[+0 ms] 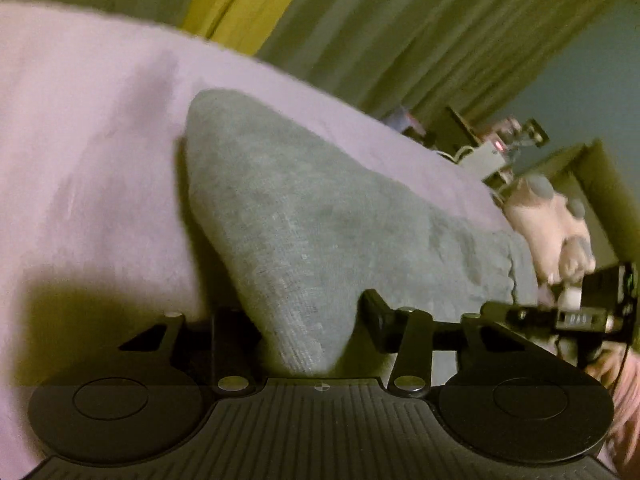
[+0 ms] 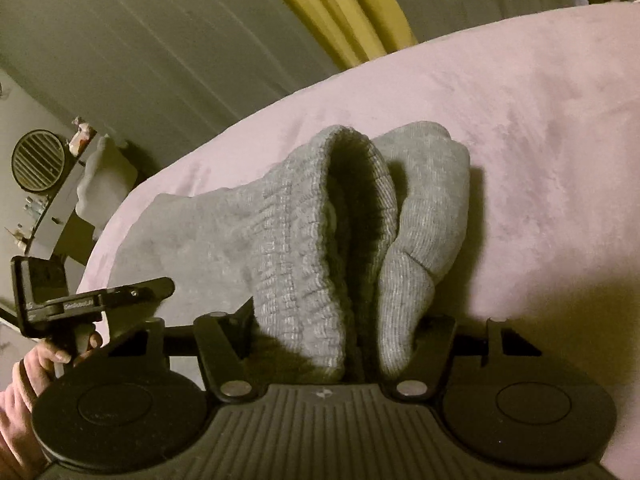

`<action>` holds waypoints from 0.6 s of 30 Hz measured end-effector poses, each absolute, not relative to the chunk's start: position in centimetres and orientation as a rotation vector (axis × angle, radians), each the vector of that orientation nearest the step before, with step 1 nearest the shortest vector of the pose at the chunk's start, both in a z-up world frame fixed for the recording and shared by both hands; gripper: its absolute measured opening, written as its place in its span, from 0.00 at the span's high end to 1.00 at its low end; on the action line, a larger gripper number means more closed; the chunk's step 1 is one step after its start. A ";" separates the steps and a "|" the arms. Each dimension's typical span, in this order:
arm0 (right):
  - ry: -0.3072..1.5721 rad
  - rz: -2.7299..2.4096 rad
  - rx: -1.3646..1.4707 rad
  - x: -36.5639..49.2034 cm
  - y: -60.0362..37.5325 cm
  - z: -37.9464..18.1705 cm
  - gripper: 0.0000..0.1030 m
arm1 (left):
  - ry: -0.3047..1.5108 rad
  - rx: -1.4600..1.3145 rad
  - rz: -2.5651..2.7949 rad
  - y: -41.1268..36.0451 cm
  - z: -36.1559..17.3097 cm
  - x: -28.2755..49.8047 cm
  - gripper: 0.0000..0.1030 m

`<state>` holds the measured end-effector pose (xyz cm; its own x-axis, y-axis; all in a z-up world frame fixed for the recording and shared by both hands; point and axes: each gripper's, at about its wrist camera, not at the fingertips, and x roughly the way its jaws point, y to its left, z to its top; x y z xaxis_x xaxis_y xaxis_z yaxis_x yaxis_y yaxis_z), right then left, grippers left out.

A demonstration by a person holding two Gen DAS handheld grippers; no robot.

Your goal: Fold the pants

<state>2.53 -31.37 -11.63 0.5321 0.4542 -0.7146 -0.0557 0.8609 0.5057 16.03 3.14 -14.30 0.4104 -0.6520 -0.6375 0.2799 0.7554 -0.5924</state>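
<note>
Curtains [image 2: 140, 52] with a yellow strip hang behind a bed covered by a pink blanket [image 2: 520, 120]. Grey knit pants [image 2: 340, 220] lie bunched on it, ribbed waistband gaping. Left claw [image 1: 300, 328] pinches a raised fabric corner; right claw [image 2: 344, 340] clamps the waistband.

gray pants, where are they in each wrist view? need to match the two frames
Left wrist: the gray pants fill the centre, a smooth corner running down between the left gripper's fingers.
Right wrist: the pants sit in the centre, their ribbed waistband bunched between the right gripper's fingers.
Shared landmark: the pink blanket under the pants, with the yellow curtain behind.
</note>
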 end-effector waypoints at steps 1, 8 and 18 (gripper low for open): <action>0.984 0.312 0.457 2.8 -31.3 -11.8 0.34 | 0.995 -0.434 -0.603 3.0 -14.5 16.2 0.37; 1.059 0.304 0.493 4.3 -31.1 -13.3 0.22 | 0.967 -0.196 -0.576 -1.7 -13.7 15.2 0.24; 0.888 0.288 0.442 2.5 -30.0 -8.2 0.45 | 0.839 -0.328 -0.509 -0.6 -8.0 15.2 0.76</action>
